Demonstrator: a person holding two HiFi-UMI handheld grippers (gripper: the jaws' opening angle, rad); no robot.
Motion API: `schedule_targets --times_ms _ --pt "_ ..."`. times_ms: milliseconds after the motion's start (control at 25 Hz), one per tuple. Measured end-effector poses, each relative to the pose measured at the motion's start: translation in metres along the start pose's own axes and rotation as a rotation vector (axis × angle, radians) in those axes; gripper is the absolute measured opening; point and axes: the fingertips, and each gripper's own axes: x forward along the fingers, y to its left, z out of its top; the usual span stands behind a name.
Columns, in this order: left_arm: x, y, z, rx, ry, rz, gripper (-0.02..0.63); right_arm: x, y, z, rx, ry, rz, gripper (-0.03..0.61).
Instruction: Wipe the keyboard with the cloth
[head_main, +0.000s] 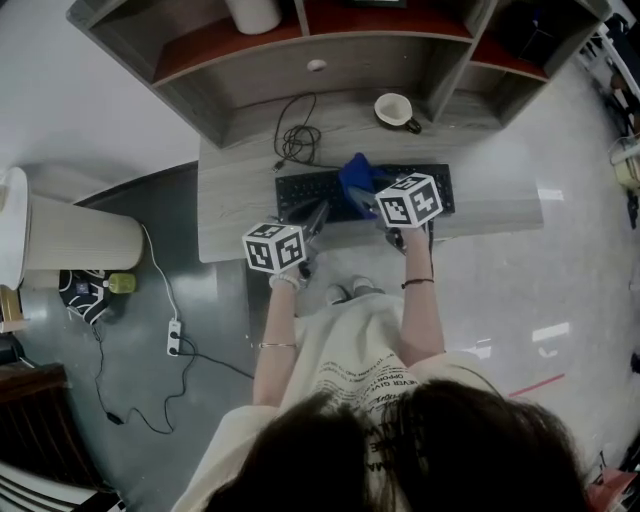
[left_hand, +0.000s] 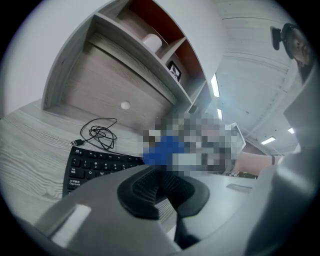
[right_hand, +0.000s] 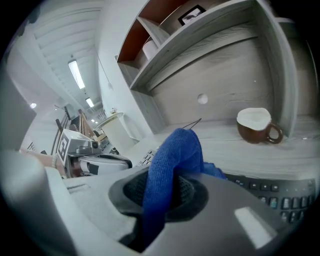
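My right gripper (right_hand: 165, 196), jaws clamped on the blue cloth (right_hand: 173, 157), holds it bunched over the middle of the keyboard (head_main: 308, 190), whose long axis runs left to right along the tabletop (head_main: 238, 205); my left gripper (left_hand: 161, 189), jaws together and empty, hovers over its left part.

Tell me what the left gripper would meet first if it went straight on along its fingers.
Probably the black computer keyboard, whose near edge lies just ahead of the left gripper; depth is unclear.

lettering on shirt (head_main: 352, 378), keyboard (left_hand: 95, 165) keys, none readable
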Motion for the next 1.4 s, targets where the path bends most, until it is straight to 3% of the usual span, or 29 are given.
schedule_targets --times_ms 760,1400 --pt "-0.014 0.011 -0.001 -0.072 -0.068 0.156 -0.003 0.018 0.014 0.009 -0.036 0.059 0.146 0.052" --pt "-0.042 0.028 -0.007 -0.122 -0.139 0.346 -0.003 0.035 0.035 0.012 -0.089 0.101 0.269 0.052"
